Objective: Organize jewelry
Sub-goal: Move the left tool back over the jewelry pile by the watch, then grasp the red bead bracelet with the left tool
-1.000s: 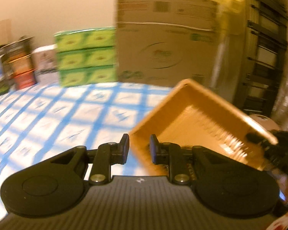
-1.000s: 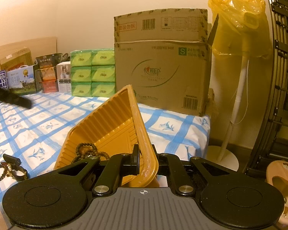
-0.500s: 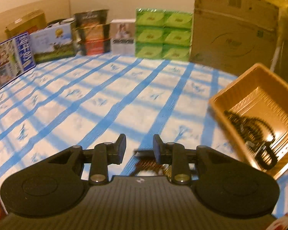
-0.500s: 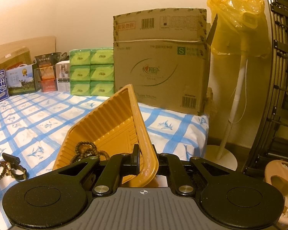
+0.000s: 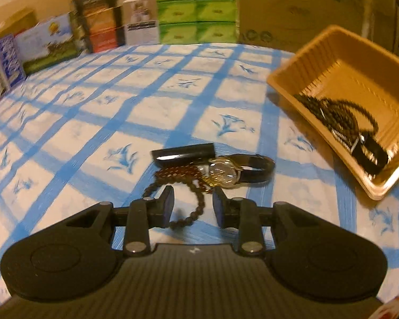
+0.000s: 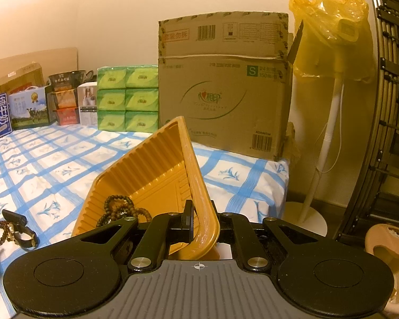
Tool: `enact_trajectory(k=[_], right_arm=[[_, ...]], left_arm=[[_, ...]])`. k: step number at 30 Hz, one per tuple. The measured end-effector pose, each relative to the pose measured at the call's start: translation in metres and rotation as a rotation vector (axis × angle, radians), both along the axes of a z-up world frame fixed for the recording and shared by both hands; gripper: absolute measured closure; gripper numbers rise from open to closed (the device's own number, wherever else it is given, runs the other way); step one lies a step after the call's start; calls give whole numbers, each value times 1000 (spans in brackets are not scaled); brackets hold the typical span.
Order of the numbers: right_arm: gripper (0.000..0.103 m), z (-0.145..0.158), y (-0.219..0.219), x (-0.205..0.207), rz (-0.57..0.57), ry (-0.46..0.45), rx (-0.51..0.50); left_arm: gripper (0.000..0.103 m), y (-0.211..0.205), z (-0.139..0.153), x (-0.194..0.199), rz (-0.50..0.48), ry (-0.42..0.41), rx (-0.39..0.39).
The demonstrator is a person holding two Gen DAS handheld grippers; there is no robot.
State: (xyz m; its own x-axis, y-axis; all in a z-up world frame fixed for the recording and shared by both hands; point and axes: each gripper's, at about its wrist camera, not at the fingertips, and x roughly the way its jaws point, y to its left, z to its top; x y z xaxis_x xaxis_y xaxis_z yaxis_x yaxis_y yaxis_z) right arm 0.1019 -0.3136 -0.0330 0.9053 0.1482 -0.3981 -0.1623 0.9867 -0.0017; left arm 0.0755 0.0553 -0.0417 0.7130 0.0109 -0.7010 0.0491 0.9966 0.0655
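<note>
My right gripper (image 6: 203, 224) is shut on the rim of an orange tray (image 6: 157, 175) and holds it tilted. Dark bead bracelets (image 6: 119, 208) lie inside the tray. In the left wrist view the tray (image 5: 340, 79) sits at the right with beads and a black item (image 5: 340, 125) in it. My left gripper (image 5: 192, 207) is open and empty, just above a pile on the blue checked cloth: a brown bead bracelet (image 5: 188, 183), a gold watch with a black strap (image 5: 231, 172) and a black bar (image 5: 183, 152). The pile also shows in the right wrist view (image 6: 12, 231).
Green tissue packs (image 6: 127, 98), a large cardboard box (image 6: 226, 90) and milk cartons (image 6: 21, 109) line the far edge of the bed. A fan under a yellow bag (image 6: 332, 53) and a black rack (image 6: 393, 106) stand to the right, off the bed.
My left gripper swung left away from the tray, then dropped toward the watch and bracelet pile, which now lies just ahead of its open fingers. The right gripper and tray stayed put.
</note>
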Motion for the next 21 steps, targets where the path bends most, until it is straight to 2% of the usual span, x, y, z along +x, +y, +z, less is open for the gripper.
enact_trajectory(k=[4, 12, 21], right_arm=[[94, 0, 0, 0, -1, 0, 0], [94, -3, -2, 2, -5, 8, -4], [94, -3, -2, 4, -10, 13, -7]], left_arm=[[75, -14, -9, 8, -67, 18, 44], [75, -22, -22, 23, -110, 39, 98], [75, -25, -27, 39, -154, 27, 157]])
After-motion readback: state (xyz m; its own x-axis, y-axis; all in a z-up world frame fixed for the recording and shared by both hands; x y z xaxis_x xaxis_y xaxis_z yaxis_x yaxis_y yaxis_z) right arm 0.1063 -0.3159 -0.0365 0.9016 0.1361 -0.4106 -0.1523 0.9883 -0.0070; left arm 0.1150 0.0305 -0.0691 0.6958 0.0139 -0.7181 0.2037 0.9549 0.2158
